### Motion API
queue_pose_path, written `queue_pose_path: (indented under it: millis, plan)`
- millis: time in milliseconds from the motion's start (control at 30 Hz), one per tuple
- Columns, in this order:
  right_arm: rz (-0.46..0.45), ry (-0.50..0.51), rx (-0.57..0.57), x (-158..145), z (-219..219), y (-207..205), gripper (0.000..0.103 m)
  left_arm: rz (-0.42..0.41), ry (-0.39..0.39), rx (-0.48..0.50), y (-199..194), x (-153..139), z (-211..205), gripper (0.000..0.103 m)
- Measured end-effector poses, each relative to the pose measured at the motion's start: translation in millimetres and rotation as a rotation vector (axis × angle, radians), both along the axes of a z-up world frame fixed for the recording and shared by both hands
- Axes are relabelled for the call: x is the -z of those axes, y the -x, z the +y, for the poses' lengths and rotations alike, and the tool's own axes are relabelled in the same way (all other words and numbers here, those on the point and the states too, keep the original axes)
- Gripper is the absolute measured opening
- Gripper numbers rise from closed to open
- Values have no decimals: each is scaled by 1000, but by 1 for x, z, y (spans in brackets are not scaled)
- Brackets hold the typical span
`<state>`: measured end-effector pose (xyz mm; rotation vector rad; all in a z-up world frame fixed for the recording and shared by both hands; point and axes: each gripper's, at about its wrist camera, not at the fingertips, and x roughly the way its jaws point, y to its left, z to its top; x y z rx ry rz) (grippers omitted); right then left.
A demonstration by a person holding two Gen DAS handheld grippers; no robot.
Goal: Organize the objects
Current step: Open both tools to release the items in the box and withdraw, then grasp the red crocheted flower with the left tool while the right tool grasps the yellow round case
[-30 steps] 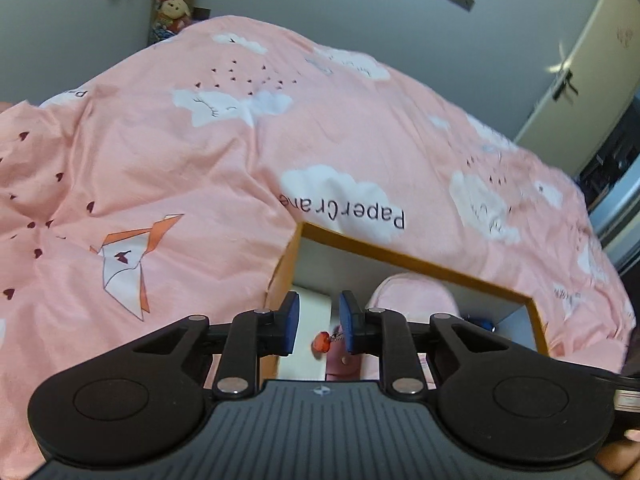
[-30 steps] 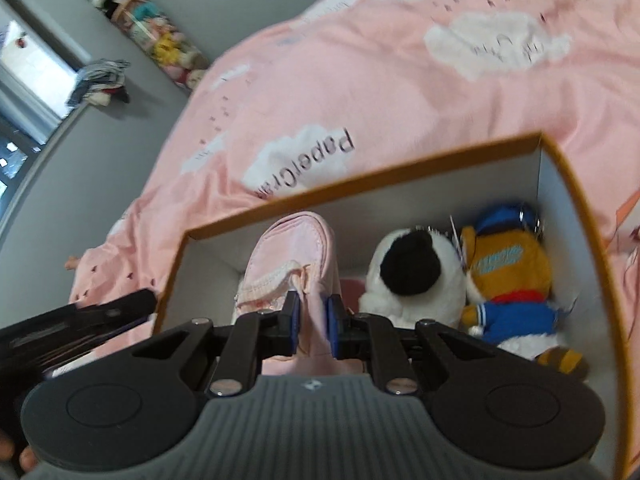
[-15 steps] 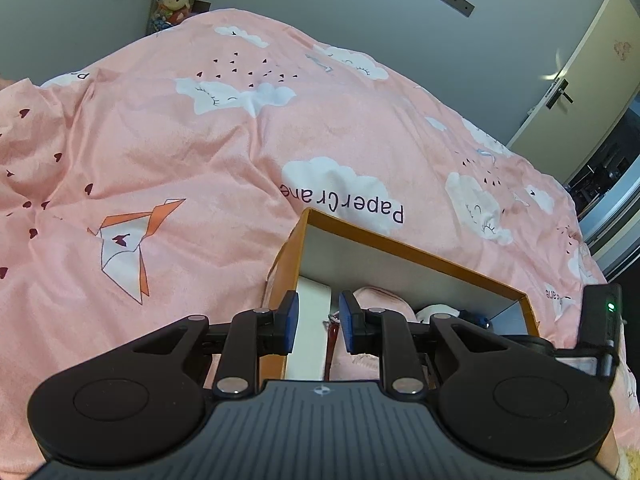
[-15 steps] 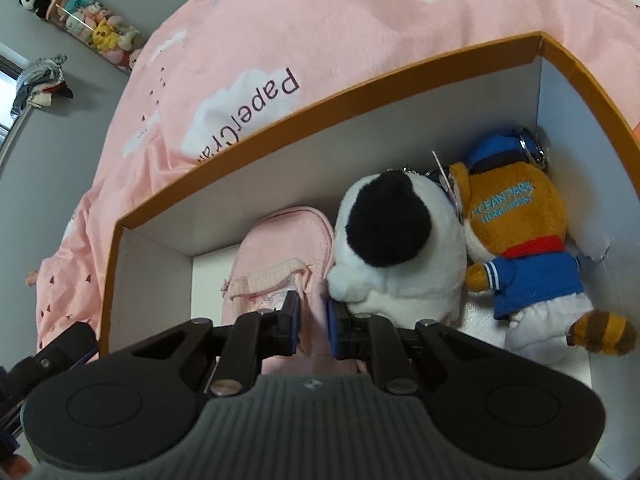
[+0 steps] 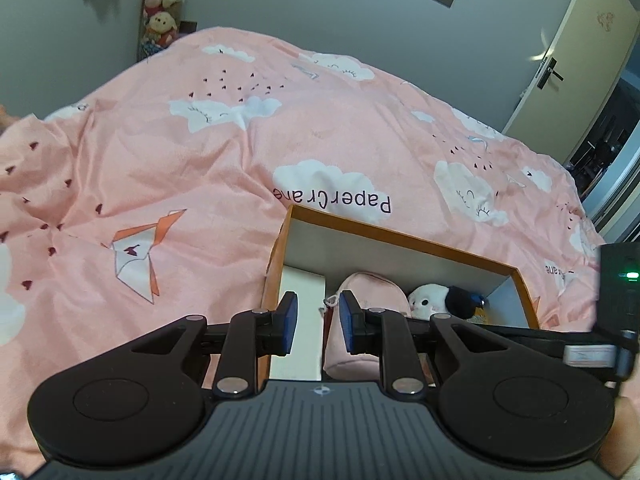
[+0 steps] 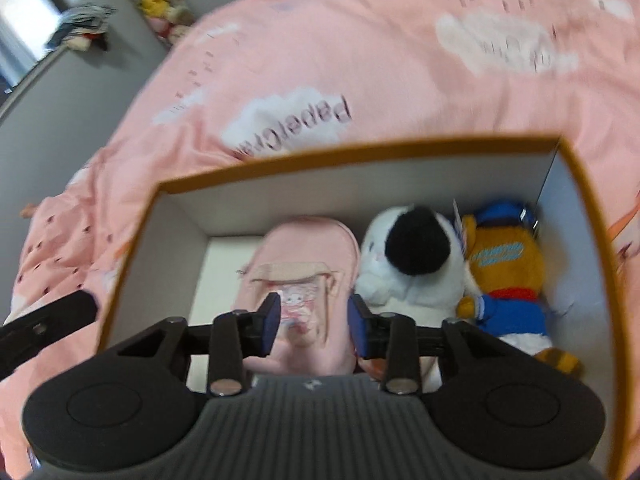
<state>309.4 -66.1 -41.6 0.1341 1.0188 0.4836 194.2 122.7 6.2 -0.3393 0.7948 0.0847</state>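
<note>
Both wrist views close above the orange box (image 5: 400, 236) (image 6: 360, 152), left lower, shared pink pouch (image 5: 368, 292) (image 6: 308, 256).

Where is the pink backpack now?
Right wrist view: the pink backpack lies in the box, left of the panda plush, just past the open right tool.

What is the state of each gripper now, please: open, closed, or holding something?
Left gripper: open, holding nothing, over the orange box.
Right gripper: open, holding nothing, above the pink backpack in the box.
</note>
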Motion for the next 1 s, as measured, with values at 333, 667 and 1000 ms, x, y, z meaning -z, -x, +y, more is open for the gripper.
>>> queue_pose_path:
  millis: [333, 667, 1000]
  plan:
    - [-335, -27, -82, -75, -39, 92, 73, -61, -25, 19, 52, -31, -29, 26]
    - [-247, -39, -116, -53, -80, 174, 87, 56, -52, 166, 115, -5, -53, 26]
    - [13, 105, -114, 24, -85, 205, 81, 302, -74, 259, 154, 65, -85, 34]
